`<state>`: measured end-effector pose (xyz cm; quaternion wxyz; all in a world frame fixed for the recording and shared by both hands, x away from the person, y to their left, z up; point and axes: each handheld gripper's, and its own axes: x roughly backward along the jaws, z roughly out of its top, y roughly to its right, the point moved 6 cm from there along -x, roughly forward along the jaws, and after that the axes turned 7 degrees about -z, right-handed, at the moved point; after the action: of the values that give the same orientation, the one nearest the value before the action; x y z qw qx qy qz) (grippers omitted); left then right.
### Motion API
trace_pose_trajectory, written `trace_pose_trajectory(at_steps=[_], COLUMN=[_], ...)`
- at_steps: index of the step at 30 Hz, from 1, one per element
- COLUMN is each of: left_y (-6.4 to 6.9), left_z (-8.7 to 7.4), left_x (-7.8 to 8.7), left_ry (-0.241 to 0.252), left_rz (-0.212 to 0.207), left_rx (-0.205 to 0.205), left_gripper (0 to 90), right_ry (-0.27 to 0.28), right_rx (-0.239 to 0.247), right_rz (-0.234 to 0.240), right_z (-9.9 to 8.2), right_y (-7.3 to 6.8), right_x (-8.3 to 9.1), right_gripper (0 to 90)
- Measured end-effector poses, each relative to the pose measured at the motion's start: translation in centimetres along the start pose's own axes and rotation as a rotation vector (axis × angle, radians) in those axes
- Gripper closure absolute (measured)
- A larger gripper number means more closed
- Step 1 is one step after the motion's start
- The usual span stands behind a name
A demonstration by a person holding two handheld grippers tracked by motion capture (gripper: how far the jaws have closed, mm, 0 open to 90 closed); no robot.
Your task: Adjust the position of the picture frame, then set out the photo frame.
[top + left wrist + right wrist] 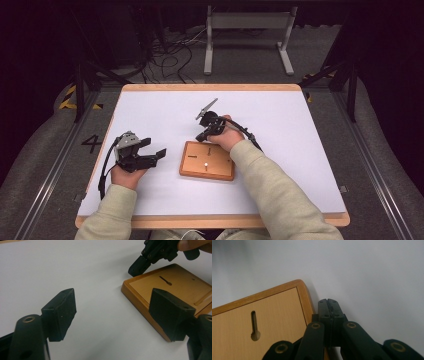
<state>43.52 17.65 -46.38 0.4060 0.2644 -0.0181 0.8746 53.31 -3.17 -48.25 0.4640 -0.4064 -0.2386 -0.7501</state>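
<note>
A flat wooden board (pixel 207 160) with a raised rim lies on the white table (pixel 280 150), near its front middle. A keyhole slot (pixel 255 326) is cut into the board's face, and a small white dot (pixel 205 164) sits near its centre. My right gripper (pixel 201 137) is shut with nothing between its jaws. Its tip (pixel 328 302) rests close to the table just off the board's far corner (pixel 300 283). My left gripper (pixel 154 148) stands open and empty to the left of the board. Its wide-apart jaws (pixel 116 310) frame the board's near corner (pixel 175 285) and the right gripper (pixel 140 265) beyond.
The wooden table edge (pixel 210 220) runs along the front. Behind the table stand a metal frame (pixel 247 35) and loose cables (pixel 170 55) on the floor. A cable (pixel 103 170) trails from the left gripper. Bare white surface lies to the far left and right.
</note>
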Motion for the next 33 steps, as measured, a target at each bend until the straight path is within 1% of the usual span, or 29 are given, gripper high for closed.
trace_pose_trajectory(at_steps=[3,6,8,9,12,13,14,15,18,21,24,25,28,29,30,32,33], left_y=[0.0,0.1,0.1,0.1,0.1,0.1,0.1,0.2,0.3,0.5,0.6,0.8,0.9,1.0,1.0,1.1,1.1], left_z=[0.0,0.0,0.0,0.0,0.0,0.0,0.0,0.1,0.2,0.3,0.4,0.4,0.5,0.5,0.5,0.5,0.5], left_x=[0.0,-0.1,-0.1,-0.1,-0.1,-0.1,-0.2,-0.2,-0.1,0.0,0.2,0.3,0.4,0.5,0.5,0.6,0.6], left_ry=[-0.001,0.000,-0.001,-0.001,-0.002,-0.002,-0.004,-0.005,-0.005,-0.001,0.002,0.003,0.007,0.008,0.007,0.010,0.010], left_rz=[0.000,-0.002,-0.003,-0.004,-0.006,-0.006,-0.011,-0.012,-0.021,-0.024,-0.027,-0.032,-0.044,-0.052,-0.052,-0.056,-0.056], left_rx=[-0.002,0.001,0.001,0.001,0.000,0.000,-0.006,-0.007,-0.002,-0.005,-0.016,-0.009,-0.017,-0.008,-0.013,-0.017,-0.017], left_gripper=[22.3,22.2,22.2,22.2,22.2,22.1,22.1,22.1,22.0,22.0,22.0,22.1,22.5,22.5,22.4,22.3,22.1], right_ry=[-0.004,-0.002,-0.006,0.001,0.029,0.029,0.054,0.067,0.119,0.158,0.202,0.210,0.235,0.248,0.255,0.273,0.273], right_rx=[0.023,0.027,0.036,0.029,0.022,0.022,0.018,0.024,0.018,0.021,0.002,-0.010,-0.023,-0.028,-0.036,-0.051,-0.051], right_rz=[0.017,0.042,0.033,0.030,-0.001,-0.001,-0.022,-0.033,-0.048,-0.069,-0.087,-0.089,-0.123,-0.129,-0.135,-0.148,-0.148], right_z=[0.3,0.5,0.5,0.6,0.8,0.8,0.8,0.8,0.6,0.3,-0.2,-0.4,-1.4,-1.8,-2.1,-2.6,-2.6], right_y=[-0.8,-1.4,-1.5,-1.5,-1.2,-1.2,-1.0,-1.0,-1.2,-1.4,-1.3,-1.3,-1.0,-0.9,-0.8,-0.5,-0.5], right_x=[-0.3,-0.4,-0.4,-0.3,0.5,0.5,1.5,2.0,3.9,6.0,8.0,8.4,9.9,10.5,10.9,11.7,11.7], right_gripper=[90.0,90.0,90.0,90.0,90.0,90.0,87.5,86.5,83.0,79.1,76.1,75.8,74.5,74.2,73.9,72.6,72.6])
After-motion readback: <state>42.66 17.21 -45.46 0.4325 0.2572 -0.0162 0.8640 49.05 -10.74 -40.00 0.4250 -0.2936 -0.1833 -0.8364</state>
